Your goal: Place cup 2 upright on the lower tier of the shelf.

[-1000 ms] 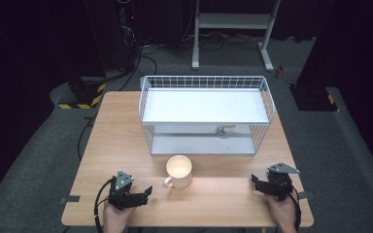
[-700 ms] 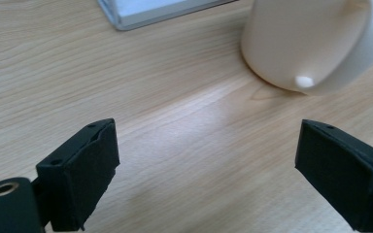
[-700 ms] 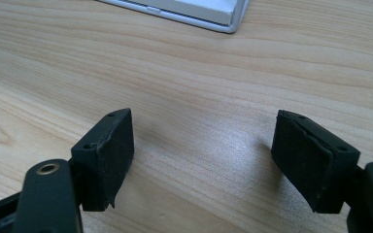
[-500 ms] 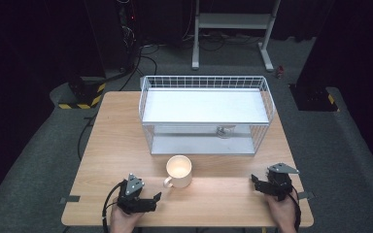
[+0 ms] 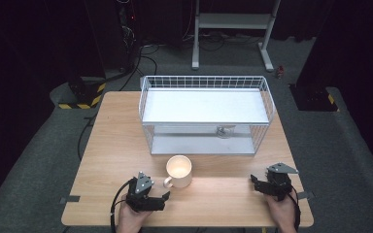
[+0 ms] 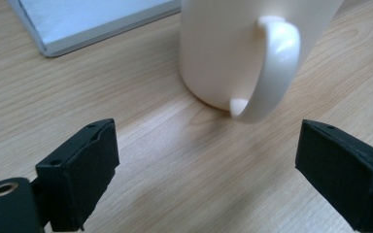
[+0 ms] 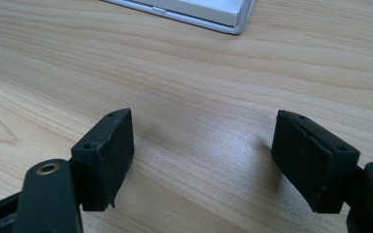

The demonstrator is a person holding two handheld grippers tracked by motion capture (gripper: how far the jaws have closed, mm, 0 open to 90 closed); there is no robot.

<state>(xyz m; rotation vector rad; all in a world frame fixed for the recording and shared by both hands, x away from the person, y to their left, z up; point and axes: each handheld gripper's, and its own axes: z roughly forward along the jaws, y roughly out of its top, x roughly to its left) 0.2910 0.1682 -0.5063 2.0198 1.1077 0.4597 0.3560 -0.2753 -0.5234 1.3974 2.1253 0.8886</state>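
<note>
The wooden counter (image 5: 116,145) carries a white wire rack (image 5: 206,114) toward its far side. Just in front of the rack stands a cream mug (image 5: 178,171), handle facing the left gripper (image 5: 164,196), whose 2 jaws are spread, empty, close by. The right gripper (image 5: 253,182) rests well apart, jaws spread, empty.

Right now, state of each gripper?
Left gripper: open, empty, jaws facing the mug handle, not touching it.
Right gripper: open, empty, over bare table.

High overview, two tabletop close-ups
</note>
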